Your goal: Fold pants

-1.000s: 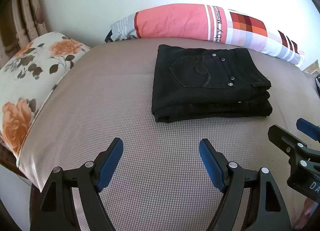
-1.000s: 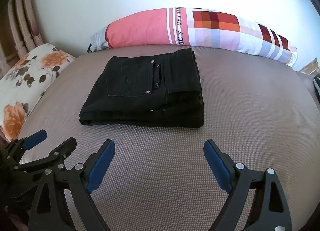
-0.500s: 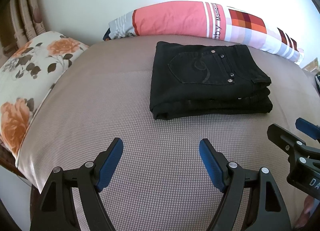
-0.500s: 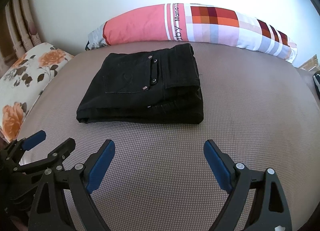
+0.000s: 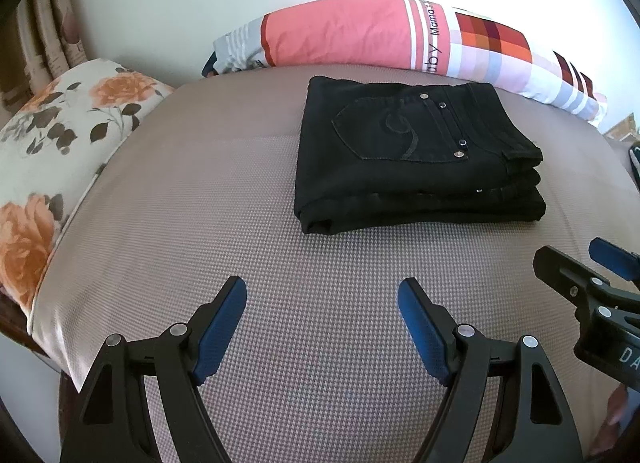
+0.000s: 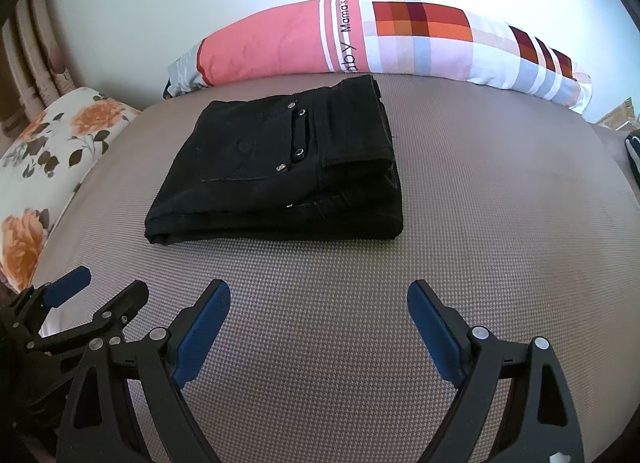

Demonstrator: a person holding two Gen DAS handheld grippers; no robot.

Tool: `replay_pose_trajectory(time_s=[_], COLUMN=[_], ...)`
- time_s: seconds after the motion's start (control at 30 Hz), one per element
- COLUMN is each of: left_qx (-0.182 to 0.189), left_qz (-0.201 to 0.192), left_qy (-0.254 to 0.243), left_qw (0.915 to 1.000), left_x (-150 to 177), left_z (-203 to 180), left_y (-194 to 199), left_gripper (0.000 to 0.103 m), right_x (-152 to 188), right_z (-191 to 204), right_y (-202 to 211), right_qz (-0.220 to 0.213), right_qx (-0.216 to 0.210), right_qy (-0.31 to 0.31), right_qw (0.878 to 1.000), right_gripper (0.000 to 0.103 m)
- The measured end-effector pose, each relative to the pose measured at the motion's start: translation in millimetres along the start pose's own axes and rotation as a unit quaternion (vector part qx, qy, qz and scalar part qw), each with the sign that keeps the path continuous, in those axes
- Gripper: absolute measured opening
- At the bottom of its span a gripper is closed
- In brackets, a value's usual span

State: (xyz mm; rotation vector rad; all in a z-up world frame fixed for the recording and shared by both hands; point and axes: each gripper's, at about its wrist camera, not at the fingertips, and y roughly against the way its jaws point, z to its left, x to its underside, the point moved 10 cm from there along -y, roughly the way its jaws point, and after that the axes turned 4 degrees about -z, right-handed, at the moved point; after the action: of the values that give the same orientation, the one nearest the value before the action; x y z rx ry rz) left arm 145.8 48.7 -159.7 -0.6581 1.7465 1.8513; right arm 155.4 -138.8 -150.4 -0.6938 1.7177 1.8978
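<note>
A pair of black pants lies folded into a thick rectangular stack on a bed covered in a fine beige-and-white weave. The stack sits toward the far side of the bed, close to a long pink and checked bolster pillow that runs along the wall. A floral pillow with orange roses lies at the left edge of the bed.

In the left wrist view, the left claw hovers over bare bed on the near side, its blue-padded fingers spread apart with nothing between them. The pants lie beyond it and to its right, well apart from the fingertips. The right claw pokes in at the right edge of this view.

In the right wrist view, the right claw is likewise spread wide and empty above the bed. Here the pants lie beyond it and to its left, again not touching.

The stack's long axis runs left to right across the bed, roughly parallel to the bolster. A back pocket with small metal rivets faces up (the top layer). The rounded fold faces left, and the waistband end with its stacked layers faces right.
</note>
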Motion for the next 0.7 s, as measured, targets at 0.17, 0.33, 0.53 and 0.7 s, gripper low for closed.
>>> replay_pose_trajectory(time_s=[0.17,0.33,0.53,0.7], left_qx=[0.001,0.000,0.000,0.001], left_qz=[0.002,0.002,0.002,0.002], left_qy=[0.002,0.002,0.001,-0.002], left_qw=[1.0000,1.0000,1.0000,1.0000], left_x=[0.6,0.0,0.1,0.4], left_z=[0.6,1.4,1.7,1.4], left_y=[-1.9,-3.1,-3.4,-4.8], left_gripper=[0.079,0.079,0.079,0.079], right_x=[2.1,3.0,4.6,4.6], right_z=[0.0,1.0,0.8,-0.2], right_y=[-2.2,-3.4,-5.8,-7.2], right_qz=[0.005,0.006,0.009,0.010], right_qx=[0.002,0.002,0.003,0.005], right_qy=[0.000,0.001,0.001,-0.001], right_qw=[1.000,1.000,1.000,1.000], right_gripper=[0.088,0.088,0.089,0.088])
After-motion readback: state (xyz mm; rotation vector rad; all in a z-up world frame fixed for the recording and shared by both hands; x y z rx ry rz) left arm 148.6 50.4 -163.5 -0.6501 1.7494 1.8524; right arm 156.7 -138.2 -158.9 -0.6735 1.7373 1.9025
